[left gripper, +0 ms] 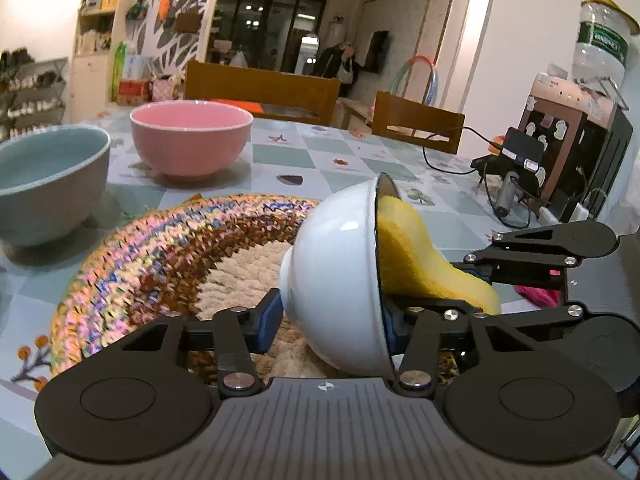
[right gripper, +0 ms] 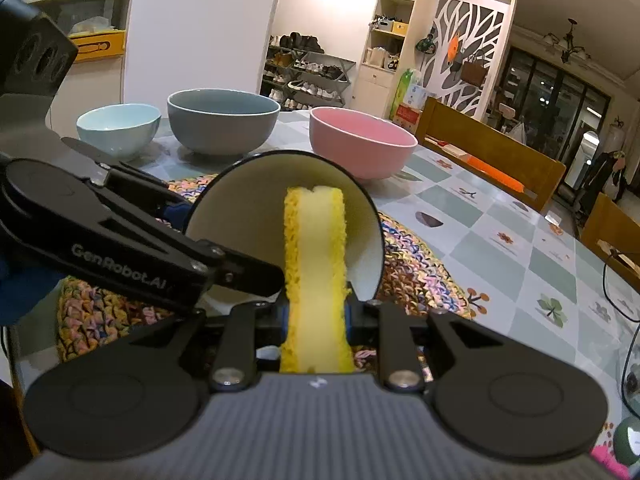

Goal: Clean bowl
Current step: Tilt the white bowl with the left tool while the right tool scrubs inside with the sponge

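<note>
A white bowl (left gripper: 340, 248) lies tipped on its side above a woven mat (left gripper: 160, 256), its mouth turned to the right. My left gripper (left gripper: 332, 320) is shut on it, one blue pad at the foot and the other inside the rim. A yellow sponge (left gripper: 412, 252) reaches into the bowl from the right, held by my right gripper (left gripper: 480, 276). In the right wrist view the right gripper (right gripper: 316, 316) is shut on the sponge (right gripper: 314, 240), whose far end presses against the bowl's inner wall (right gripper: 240, 208). One of the left gripper's fingers (right gripper: 240, 268) crosses the bowl's lower rim.
A pink bowl (left gripper: 192, 144) and a grey bowl (left gripper: 48, 176) stand upright beyond the mat, with a pale blue bowl (right gripper: 118, 128) further left. The checked tablecloth (left gripper: 320, 156) carries a black cable and a box (left gripper: 520, 152) at the right. Wooden chairs (left gripper: 260, 88) line the far edge.
</note>
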Demonstrator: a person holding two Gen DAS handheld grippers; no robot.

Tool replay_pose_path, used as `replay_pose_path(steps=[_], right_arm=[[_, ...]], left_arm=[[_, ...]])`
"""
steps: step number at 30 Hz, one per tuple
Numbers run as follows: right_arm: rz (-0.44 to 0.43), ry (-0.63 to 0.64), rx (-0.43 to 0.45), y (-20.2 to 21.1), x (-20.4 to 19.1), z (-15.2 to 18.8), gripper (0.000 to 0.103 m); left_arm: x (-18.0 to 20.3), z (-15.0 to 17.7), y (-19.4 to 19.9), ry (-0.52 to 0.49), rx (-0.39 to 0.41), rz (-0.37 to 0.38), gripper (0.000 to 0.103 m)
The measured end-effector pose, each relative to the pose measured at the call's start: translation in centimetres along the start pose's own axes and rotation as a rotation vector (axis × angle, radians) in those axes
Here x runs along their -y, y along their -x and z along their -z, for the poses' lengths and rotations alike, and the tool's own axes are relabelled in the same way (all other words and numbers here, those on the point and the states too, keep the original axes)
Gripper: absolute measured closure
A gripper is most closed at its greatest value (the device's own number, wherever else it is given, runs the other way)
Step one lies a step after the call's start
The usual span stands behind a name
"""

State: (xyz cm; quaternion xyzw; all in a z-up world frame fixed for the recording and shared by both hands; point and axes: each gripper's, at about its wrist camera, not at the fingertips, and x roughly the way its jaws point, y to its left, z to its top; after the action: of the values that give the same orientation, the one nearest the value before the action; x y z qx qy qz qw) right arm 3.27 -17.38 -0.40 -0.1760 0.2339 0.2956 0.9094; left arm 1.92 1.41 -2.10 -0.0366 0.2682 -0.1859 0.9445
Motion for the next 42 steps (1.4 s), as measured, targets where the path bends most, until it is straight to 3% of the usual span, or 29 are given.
replay_pose_path(steps=[2, 12, 16, 20, 23, 25, 26, 27, 42], right_arm=[[-0.009, -0.014, 0.005, 0.2, -0.2, 0.1, 0.08], [-0.079, -0.121, 0.007, 0.9, -1.1, 0.2, 0.079], [-0.063, -0.13, 0.02, 1.1, -1.5, 0.5, 0.074], [-0.006, -0.118, 0.036, 1.6, -2.2, 0.9, 0.061], [0.018, -0.136, 0.069, 2.3, -2.2, 1.2, 0.059], [0.024, -0.164, 0.102, 3.0, -2.0, 1.4, 0.061], [0.021, -0.18, 0.114, 3.2, -1.9, 1.4, 0.073], [0.012, -0.194, 0.118, 3.2, -1.7, 1.4, 0.077], [0.029, -0.233, 0.146, 2.5, -2.3, 1.6, 0.081]], left_arm=[[0.0, -0.2, 0.3, -0.029, 0.007, -0.017, 0.073], [-0.5, -1.6, 1.2, -0.089, -0.008, -0.007, 0.076], [0.0, -1.7, 1.2, -0.122, 0.001, -0.022, 0.077], [0.4, -1.6, 1.2, -0.137, 0.009, -0.032, 0.077], [0.3, -1.7, 1.1, -0.132, 0.008, -0.035, 0.077], [0.3, -1.7, 1.0, -0.131, 0.006, -0.038, 0.077], [0.4, -1.7, 1.0, -0.131, 0.005, -0.039, 0.077], [0.4, -1.7, 1.0, -0.131, 0.005, -0.04, 0.076], [0.3, -1.6, 0.8, -0.118, 0.002, -0.044, 0.076]])
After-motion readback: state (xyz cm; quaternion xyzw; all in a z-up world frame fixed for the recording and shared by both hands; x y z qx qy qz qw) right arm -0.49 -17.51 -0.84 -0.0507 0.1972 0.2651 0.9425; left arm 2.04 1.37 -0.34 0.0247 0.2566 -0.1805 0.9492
